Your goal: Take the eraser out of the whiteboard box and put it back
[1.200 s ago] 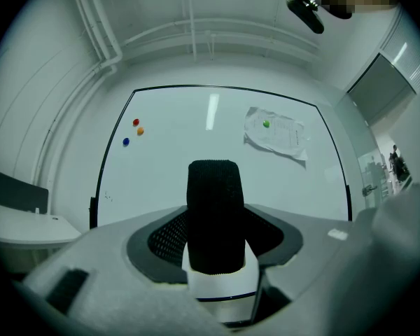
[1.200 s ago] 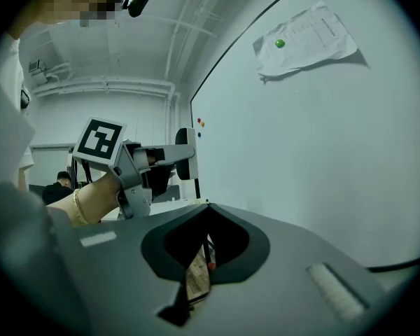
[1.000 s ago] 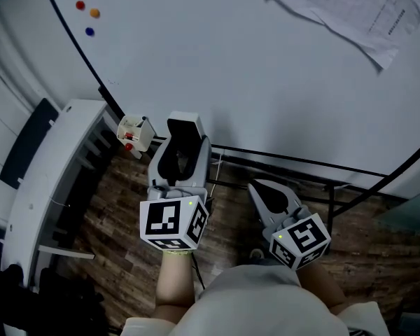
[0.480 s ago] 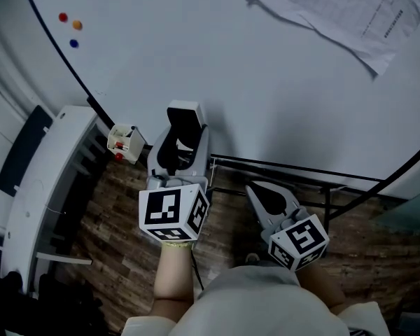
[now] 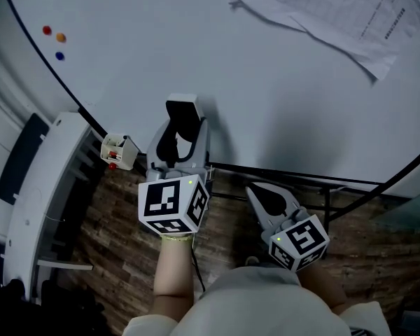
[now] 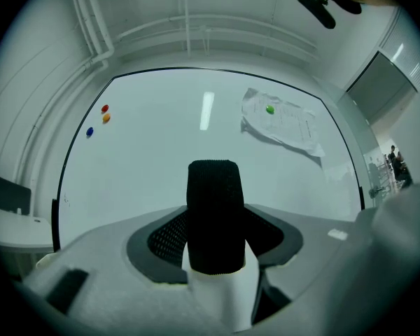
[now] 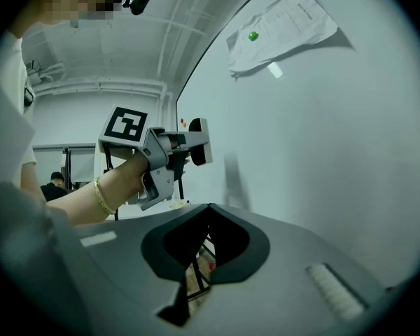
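White cloth at the bottom edge of the head view is the person's shirt (image 5: 262, 303). A bare forearm (image 5: 173, 275) runs forward from it, and the right gripper view shows a bracelet (image 7: 100, 196) on that wrist.

Next we record the two marker cubes, the left (image 5: 171, 215) and the right (image 5: 301, 240), each part of its gripper.

The left claw (image 5: 180, 145) is clenched on the eraser (image 5: 185, 117). The eraser stands upright between the jaws, its white body low and its black felt facing the gripper's camera. It is outside the box and close to the whiteboard (image 5: 266, 82); we cannot tell whether it touches the board.

The right claw (image 5: 264, 190) has its jaws together at the tips with nothing between them. It sits to the right of the left claw, lower and apart from it.

Below both lies a wood-pattern floor (image 5: 119, 229).

The box (image 5: 117, 151) sits at the whiteboard's lower edge, left of the left claw and apart from it. It holds red-tipped items we cannot identify.

On the board itself, a crumpled paper sheet (image 5: 322, 12) hangs at upper right, pinned by a green magnet (image 6: 269, 108). Three small magnets (image 5: 54, 40), red, orange and blue, sit at upper left.
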`<state>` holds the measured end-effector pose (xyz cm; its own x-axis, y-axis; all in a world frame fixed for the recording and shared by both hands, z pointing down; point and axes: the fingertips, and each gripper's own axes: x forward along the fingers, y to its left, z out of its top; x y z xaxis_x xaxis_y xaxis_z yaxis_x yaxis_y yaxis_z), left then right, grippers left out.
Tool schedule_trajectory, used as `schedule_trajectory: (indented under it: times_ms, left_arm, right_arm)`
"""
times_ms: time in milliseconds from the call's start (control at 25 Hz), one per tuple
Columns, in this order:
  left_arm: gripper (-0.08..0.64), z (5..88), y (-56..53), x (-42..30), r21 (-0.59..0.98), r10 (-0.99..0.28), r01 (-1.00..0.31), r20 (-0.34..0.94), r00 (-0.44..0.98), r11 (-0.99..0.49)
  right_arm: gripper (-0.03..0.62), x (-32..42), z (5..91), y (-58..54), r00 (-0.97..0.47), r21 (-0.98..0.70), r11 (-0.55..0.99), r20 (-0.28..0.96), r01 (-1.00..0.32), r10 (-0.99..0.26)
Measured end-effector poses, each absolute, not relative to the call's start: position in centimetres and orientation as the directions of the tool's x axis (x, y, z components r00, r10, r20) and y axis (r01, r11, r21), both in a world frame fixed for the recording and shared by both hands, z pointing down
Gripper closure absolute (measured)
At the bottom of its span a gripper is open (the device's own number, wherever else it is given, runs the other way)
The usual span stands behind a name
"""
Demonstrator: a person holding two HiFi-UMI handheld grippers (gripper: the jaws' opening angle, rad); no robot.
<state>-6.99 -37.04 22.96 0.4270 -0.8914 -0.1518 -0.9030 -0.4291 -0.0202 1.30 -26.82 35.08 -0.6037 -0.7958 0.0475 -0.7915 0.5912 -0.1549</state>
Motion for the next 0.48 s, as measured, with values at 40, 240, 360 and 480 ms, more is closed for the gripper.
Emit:
schedule_trajectory:
  times_ms: [40,240,360,480]
  left_arm:
    - [0.327,23.0,-37.4,-6.8,-0.021,-0.892,-0.904,-0.151,0.425,-0.427]
    - [0.327,23.0,-38.8,-6.1,-0.023,-0.894,-0.906,-0.151,0.422,-0.423]
    - [0.328,22.8,-39.6,-5.7,-0.026,-0.896,-0.908,-0.156,0.416,-0.418]
    - [0.327,22.6,-40.4,-5.5,-0.033,-0.898,-0.911,-0.158,0.41,-0.411]
  right_arm:
    - [0.586,1.5,35.1,-27.0,-0.603,-0.155,0.59,0.048,-0.792,-0.797]
    - [0.586,2.5,35.3,-27.9,-0.597,-0.154,0.585,0.049,-0.796,-0.801]
    - [0.586,2.9,35.4,-28.4,-0.597,-0.151,0.585,0.048,-0.797,-0.801]
    - [0.586,3.3,35.4,-29.0,-0.596,-0.15,0.584,0.047,-0.798,-0.802]
